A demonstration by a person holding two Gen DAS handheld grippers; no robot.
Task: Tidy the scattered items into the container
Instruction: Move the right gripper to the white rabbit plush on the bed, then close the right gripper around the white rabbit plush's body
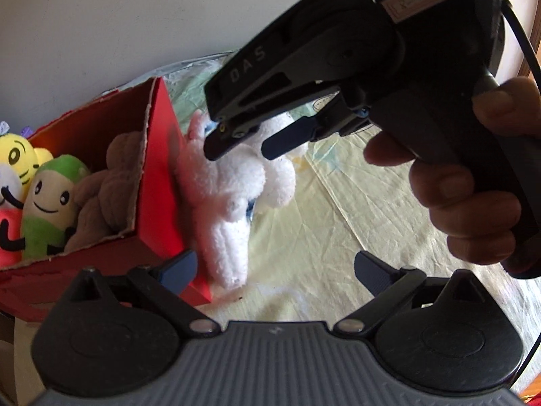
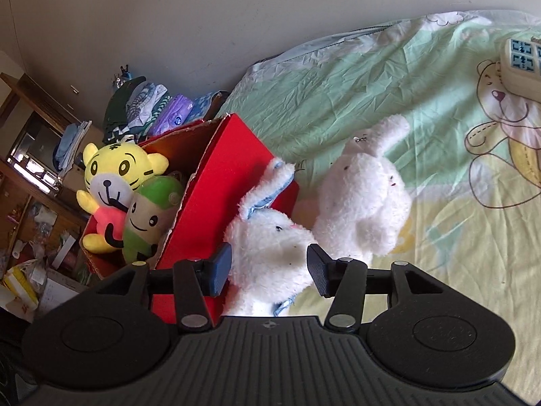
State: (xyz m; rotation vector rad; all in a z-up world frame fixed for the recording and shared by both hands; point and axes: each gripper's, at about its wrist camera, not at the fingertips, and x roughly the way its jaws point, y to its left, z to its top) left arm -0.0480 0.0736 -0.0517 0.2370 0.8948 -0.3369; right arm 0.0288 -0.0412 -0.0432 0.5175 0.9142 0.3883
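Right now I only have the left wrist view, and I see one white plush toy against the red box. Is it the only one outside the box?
Observer: No. The right wrist view shows a second white bunny lying on the sheet, just past the blue-eared bunny.
Operator: Is the right claw around either one?
Observer: The right claw is open, with one finger on each side of the blue-eared bunny's body.
Operator: Anything else loose?
Observer: A cream block with blue squares sits at the far edge of the sheet.
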